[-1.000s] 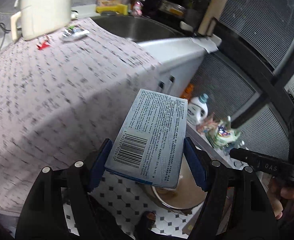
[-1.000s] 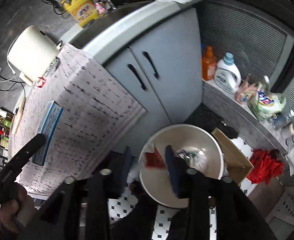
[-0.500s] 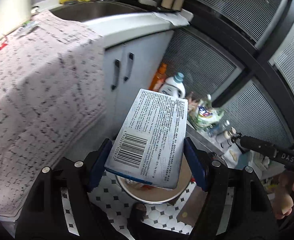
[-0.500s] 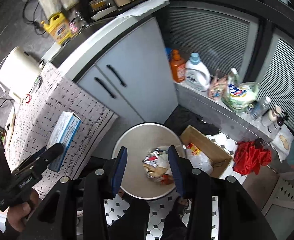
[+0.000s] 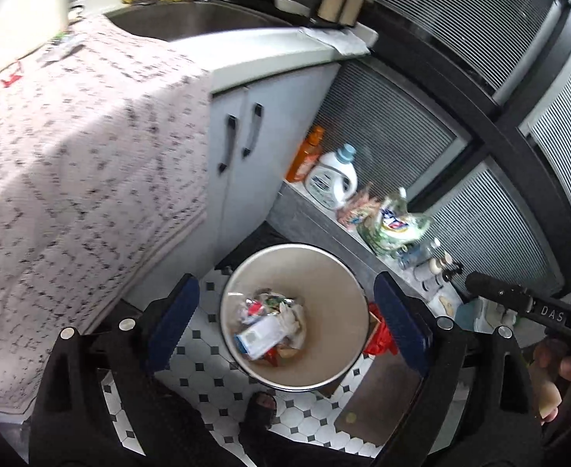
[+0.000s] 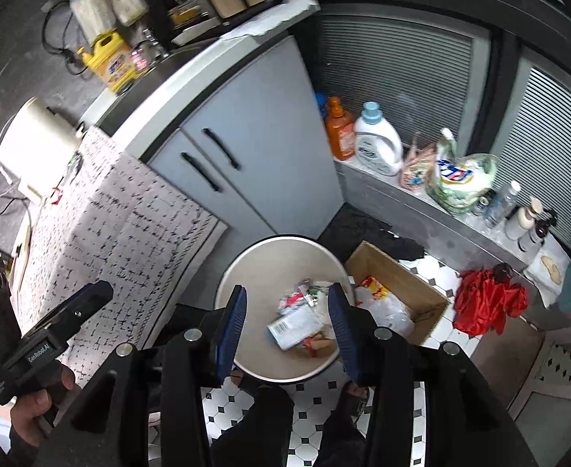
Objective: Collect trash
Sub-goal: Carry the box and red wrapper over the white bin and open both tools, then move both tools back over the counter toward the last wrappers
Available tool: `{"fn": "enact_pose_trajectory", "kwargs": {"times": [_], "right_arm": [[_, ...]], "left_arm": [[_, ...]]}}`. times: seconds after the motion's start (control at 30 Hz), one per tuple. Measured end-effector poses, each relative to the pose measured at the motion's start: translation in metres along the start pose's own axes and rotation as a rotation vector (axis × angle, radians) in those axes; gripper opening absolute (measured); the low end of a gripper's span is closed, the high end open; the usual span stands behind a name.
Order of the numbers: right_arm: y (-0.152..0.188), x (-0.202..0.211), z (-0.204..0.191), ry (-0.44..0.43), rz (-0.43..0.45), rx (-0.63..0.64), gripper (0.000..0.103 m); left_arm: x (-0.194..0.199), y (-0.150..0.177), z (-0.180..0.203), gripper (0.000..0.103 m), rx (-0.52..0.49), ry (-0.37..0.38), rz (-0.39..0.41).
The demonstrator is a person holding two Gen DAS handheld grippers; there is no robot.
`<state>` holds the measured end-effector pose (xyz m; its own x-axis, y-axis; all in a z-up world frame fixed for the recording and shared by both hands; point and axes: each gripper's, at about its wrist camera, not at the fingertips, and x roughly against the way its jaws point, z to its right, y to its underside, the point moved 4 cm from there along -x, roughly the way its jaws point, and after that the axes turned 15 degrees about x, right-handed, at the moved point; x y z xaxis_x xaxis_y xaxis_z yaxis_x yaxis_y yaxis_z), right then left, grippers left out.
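Note:
A round beige trash bin (image 5: pixel 324 272) stands on the tiled floor, also in the right wrist view (image 6: pixel 270 268). A blue-and-white carton (image 5: pixel 260 334) lies inside it on crumpled wrappers (image 5: pixel 281 307); the carton also shows in the right wrist view (image 6: pixel 295 325). My left gripper (image 5: pixel 285 323) is open and empty above the bin. My right gripper (image 6: pixel 287 327) is open and empty, also above the bin. The left gripper's body shows at the left of the right wrist view (image 6: pixel 52 334).
A counter with a patterned cloth (image 5: pixel 71 163) is at left, with a red scrap (image 5: pixel 11 79) and a wrapper (image 5: pixel 62 48) on it. A grey cabinet (image 6: pixel 254 148) stands behind the bin. A cardboard box (image 6: pixel 398 292), red cloth (image 6: pixel 487 303) and detergent bottles (image 6: pixel 377 140) stand right.
My left gripper opened and let go of the carton, which dropped into the bin. Both grippers moved to above the bin.

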<state>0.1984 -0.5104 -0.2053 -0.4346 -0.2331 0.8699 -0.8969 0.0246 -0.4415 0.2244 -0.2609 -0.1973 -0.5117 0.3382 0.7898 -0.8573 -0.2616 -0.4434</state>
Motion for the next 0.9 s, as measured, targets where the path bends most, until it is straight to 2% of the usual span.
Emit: {"fn": "enact_pose_trajectory", "kwargs": {"times": [0.3, 0.37, 0.57, 0.73, 0.9], "right_arm": [[-0.026, -0.004, -0.058, -0.080, 0.044, 0.115, 0.067], [-0.033, -0.004, -0.074, -0.096, 0.060, 0.152, 0.079], [-0.058, -0.008, -0.135, -0.150, 0.113, 0.264, 0.093], [-0.079, -0.015, -0.184, -0.194, 0.146, 0.306, 0.095], [-0.099, -0.027, -0.220, -0.208, 0.144, 0.328, 0.095]], "left_arm": [[0.057, -0.017, -0.044, 0.096, 0.082, -0.083, 0.122], [0.072, -0.021, -0.053, 0.097, 0.098, -0.109, 0.155], [0.119, -0.033, -0.092, 0.097, 0.156, -0.180, 0.247], [0.147, -0.049, -0.136, 0.097, 0.228, -0.226, 0.320], [0.163, -0.073, -0.170, 0.097, 0.262, -0.245, 0.356]]}}
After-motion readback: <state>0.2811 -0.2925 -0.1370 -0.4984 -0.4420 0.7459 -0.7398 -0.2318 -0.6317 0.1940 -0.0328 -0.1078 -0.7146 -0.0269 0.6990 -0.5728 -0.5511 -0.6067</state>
